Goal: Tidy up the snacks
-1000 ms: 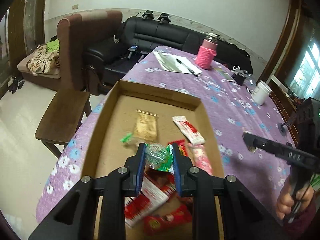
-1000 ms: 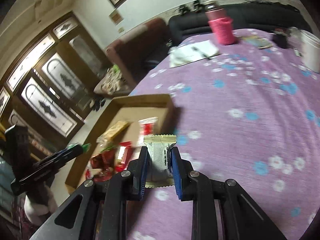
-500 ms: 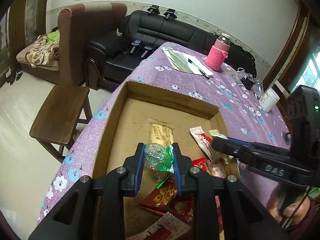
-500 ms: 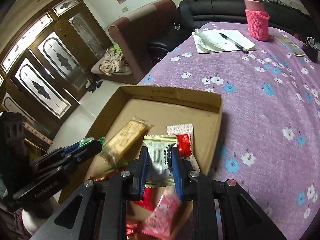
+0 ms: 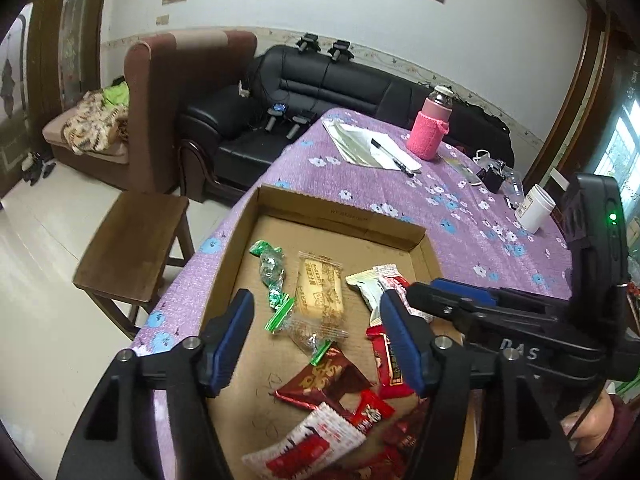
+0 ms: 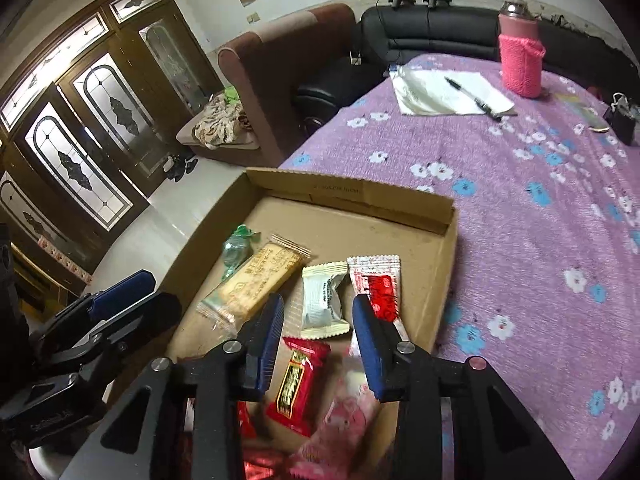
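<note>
Looking down from both wrist cameras, I see the table [image 6: 520, 208], covered in a purple flowered cloth, as the largest surface in view. On its near corner sits the shallow cardboard box [image 5: 344, 216], open at the top, with the snacks lying loose on its floor. Beyond the box, well apart from it, a sheet of paper [image 6: 440, 92] with a pen [image 6: 472, 98] on it lies flat, and a pink bottle [image 6: 520, 60] stands upright near the far edge; a white cup [image 5: 536, 208] stands toward the right side in the left view. My left gripper [image 5: 316, 338] hangs over the box with its jaws opening and already wide, and nothing is between the pads. Past its tips, the green candy [image 5: 272, 264] lies on the box floor, just beside the tan biscuit pack [image 5: 320, 288]. My right gripper [image 6: 318, 322] hangs over the box as well, jaws opening to a moderate gap, pads clear of any wrapper. The white packet [image 6: 322, 300] lies flat on the box floor just beyond its tips, between the biscuit pack and a red-and-white packet [image 6: 378, 284]. Several red wrappers [image 5: 332, 380] lie heaped toward the near end of the box, and a pink wrapper [image 6: 344, 412] shows blurred under the right gripper.
</note>
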The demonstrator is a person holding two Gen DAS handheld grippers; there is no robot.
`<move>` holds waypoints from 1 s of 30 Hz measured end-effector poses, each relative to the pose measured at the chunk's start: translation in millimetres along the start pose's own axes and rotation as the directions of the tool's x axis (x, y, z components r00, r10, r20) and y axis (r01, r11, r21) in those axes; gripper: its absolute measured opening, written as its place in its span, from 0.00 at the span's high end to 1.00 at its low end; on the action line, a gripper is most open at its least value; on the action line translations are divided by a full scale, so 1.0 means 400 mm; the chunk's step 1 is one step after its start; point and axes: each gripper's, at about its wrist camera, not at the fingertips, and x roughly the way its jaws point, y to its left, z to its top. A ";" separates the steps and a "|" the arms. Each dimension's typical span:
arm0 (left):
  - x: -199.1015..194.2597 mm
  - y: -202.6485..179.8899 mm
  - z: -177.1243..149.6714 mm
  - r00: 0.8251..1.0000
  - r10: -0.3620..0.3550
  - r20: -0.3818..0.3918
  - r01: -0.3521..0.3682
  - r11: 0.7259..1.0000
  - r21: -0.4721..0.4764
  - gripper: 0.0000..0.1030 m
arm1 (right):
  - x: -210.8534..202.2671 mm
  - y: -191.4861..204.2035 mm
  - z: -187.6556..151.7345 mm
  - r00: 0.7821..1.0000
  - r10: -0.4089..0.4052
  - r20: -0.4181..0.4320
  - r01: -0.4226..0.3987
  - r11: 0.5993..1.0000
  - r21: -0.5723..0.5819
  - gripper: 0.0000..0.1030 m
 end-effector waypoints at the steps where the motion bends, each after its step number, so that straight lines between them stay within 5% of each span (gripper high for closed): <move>1: -0.012 -0.008 -0.001 1.000 0.021 0.010 -0.021 1.000 0.003 0.28 | -0.013 0.000 -0.004 1.000 0.000 0.008 0.000 1.000 0.000 0.61; 13: -0.120 -0.119 -0.049 0.969 0.224 0.106 -0.229 0.973 0.038 0.11 | -0.204 -0.029 -0.120 0.990 -0.057 0.129 0.055 0.998 0.013 0.49; 30: -0.175 -0.206 -0.129 0.973 0.214 0.092 -0.220 0.973 0.071 0.10 | -0.340 -0.038 -0.301 0.967 -0.169 0.191 0.170 0.985 0.007 0.43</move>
